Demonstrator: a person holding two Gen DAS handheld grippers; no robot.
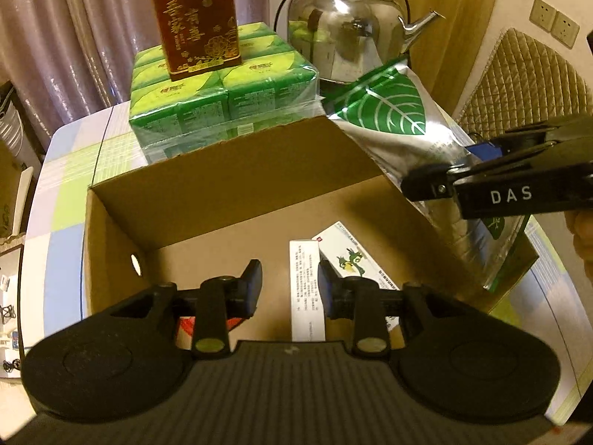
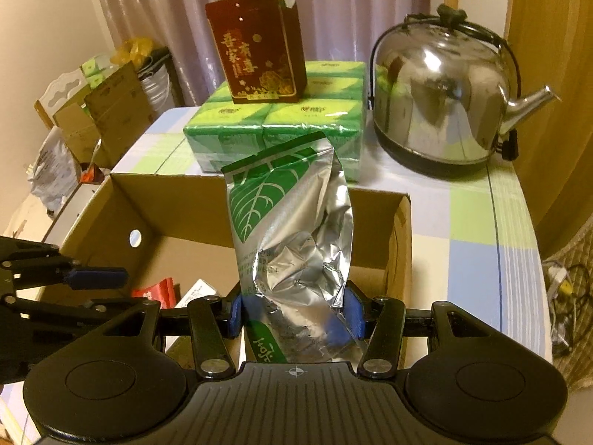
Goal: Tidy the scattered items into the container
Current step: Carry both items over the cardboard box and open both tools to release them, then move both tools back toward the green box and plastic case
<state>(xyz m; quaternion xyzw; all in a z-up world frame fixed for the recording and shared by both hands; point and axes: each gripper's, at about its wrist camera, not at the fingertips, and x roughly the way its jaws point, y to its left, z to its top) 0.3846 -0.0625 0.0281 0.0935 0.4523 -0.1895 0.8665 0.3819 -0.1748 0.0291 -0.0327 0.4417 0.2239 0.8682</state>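
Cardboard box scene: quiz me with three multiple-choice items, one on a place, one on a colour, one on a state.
1. Where does the dark red tin stand?
A. on the green tissue packs
B. inside the cardboard box
C. on the kettle

2. What colour is the leaf on the foil pouch?
A. red
B. green
C. blue

3. What is the right gripper doing?
A. standing open, nothing between its pads
B. clamped on the kettle
C. clamped on the foil pouch

Answers: 1 A, the tin sits on the packs. 2 B, a green leaf shows. 3 C, both blue pads press the pouch.
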